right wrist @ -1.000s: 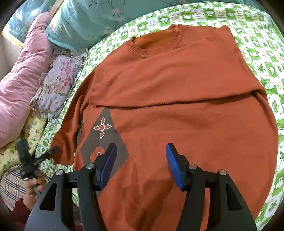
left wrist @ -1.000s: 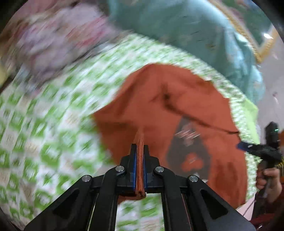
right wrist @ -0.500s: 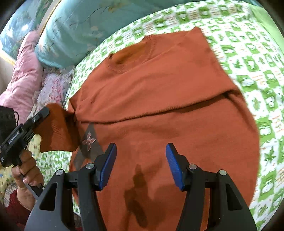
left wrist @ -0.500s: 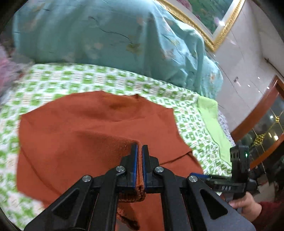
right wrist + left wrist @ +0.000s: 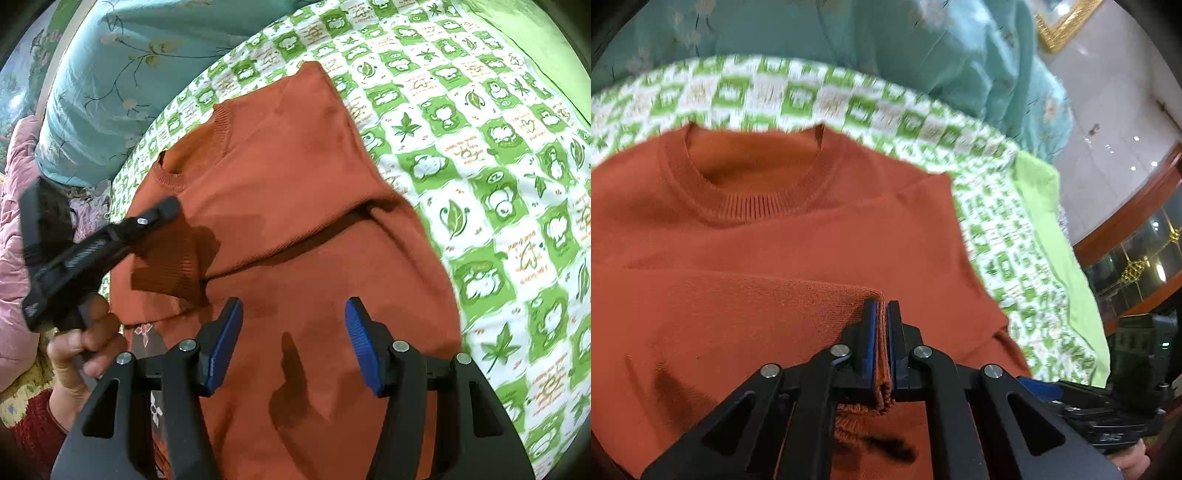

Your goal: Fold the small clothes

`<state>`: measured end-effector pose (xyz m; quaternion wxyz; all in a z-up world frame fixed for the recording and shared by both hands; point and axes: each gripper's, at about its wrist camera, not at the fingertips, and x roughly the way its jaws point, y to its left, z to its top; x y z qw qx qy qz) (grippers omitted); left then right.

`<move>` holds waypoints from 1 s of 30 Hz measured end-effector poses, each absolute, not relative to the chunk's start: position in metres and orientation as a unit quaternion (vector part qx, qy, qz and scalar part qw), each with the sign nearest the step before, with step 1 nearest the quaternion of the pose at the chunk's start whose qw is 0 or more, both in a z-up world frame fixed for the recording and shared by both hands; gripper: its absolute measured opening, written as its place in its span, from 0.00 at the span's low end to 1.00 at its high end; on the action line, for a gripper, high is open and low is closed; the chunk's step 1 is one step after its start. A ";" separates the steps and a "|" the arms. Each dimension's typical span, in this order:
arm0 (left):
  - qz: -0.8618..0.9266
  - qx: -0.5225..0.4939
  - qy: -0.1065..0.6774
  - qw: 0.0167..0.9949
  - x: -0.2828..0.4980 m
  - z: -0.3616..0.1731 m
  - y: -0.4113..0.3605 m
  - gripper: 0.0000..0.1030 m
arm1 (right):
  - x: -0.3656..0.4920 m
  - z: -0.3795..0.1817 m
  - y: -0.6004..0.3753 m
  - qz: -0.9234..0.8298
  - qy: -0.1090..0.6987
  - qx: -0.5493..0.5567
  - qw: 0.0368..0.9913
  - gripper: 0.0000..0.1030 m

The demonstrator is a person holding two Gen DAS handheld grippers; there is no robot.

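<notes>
An orange knit sweater (image 5: pixel 295 177) lies front up on the green and white patterned bed sheet (image 5: pixel 498 184); its right sleeve is folded across the chest. My left gripper (image 5: pixel 881 317) is shut on the left sleeve's cuff (image 5: pixel 882 369) and holds the sleeve (image 5: pixel 166 266) above the sweater's chest, below the ribbed collar (image 5: pixel 753 206). In the right wrist view the left gripper (image 5: pixel 166 210) is at the left, held by a hand. My right gripper (image 5: pixel 293 325) is open and empty above the sweater's lower body.
A teal floral quilt (image 5: pixel 122 74) lies along the head of the bed. Pink bedding (image 5: pixel 14 192) is piled at the left. A lime green cloth (image 5: pixel 1060 258) lies at the sheet's right edge. A tiled wall and wooden trim (image 5: pixel 1126 206) stand beyond.
My left gripper has carried the sleeve cuff from off the sweater's left side inward over its chest. The right gripper stayed open and shifted slightly over the lower body.
</notes>
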<state>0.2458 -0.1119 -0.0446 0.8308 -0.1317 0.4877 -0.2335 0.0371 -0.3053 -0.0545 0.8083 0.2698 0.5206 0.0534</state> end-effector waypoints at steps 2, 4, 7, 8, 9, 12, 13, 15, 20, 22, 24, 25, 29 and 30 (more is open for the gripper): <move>-0.232 -0.137 0.499 0.823 0.247 -0.052 -0.109 0.14 | 0.041 -0.054 -0.307 0.055 0.520 0.268 0.809 0.57; -0.236 -0.141 0.502 0.820 0.243 -0.052 -0.104 0.28 | 0.045 -0.053 -0.305 0.056 0.519 0.267 0.810 0.57; -0.230 -0.134 0.499 0.825 0.226 -0.045 -0.088 0.40 | 0.051 -0.052 -0.301 0.065 0.517 0.264 0.812 0.57; -0.225 -0.131 0.498 0.827 0.219 -0.042 -0.081 0.41 | 0.054 -0.052 -0.297 0.070 0.517 0.263 0.812 0.57; -0.218 -0.127 0.498 0.830 0.211 -0.040 -0.072 0.43 | 0.055 -0.052 -0.295 0.074 0.516 0.261 0.812 0.57; -0.184 -0.124 0.489 0.844 0.181 -0.031 -0.033 0.49 | 0.065 -0.052 -0.280 0.090 0.517 0.255 0.812 0.57; -0.172 -0.123 0.488 0.847 0.173 -0.030 -0.022 0.51 | 0.069 -0.052 -0.274 0.097 0.516 0.253 0.813 0.57; -0.139 -0.123 0.488 0.853 0.153 -0.027 0.009 0.51 | 0.075 -0.050 -0.260 0.111 0.513 0.242 0.816 0.57; -0.046 -0.126 0.495 0.859 0.119 -0.034 0.076 0.51 | 0.089 -0.051 -0.217 0.149 0.516 0.196 0.820 0.57; -0.008 -0.132 0.500 0.856 0.110 -0.041 0.103 0.51 | 0.096 -0.054 -0.196 0.158 0.524 0.161 0.821 0.57; 0.029 -0.135 0.508 0.850 0.105 -0.050 0.124 0.51 | 0.100 -0.055 -0.179 0.165 0.522 0.129 0.827 0.57; 0.042 -0.132 0.509 0.850 0.104 -0.053 0.130 0.51 | 0.103 -0.056 -0.168 0.166 0.519 0.105 0.832 0.57; 0.076 -0.128 0.515 0.844 0.108 -0.071 0.146 0.51 | 0.117 -0.066 -0.142 0.145 0.511 0.024 0.847 0.55; 0.079 -0.130 0.514 0.844 0.110 -0.073 0.145 0.51 | 0.121 -0.068 -0.139 0.140 0.513 0.014 0.847 0.48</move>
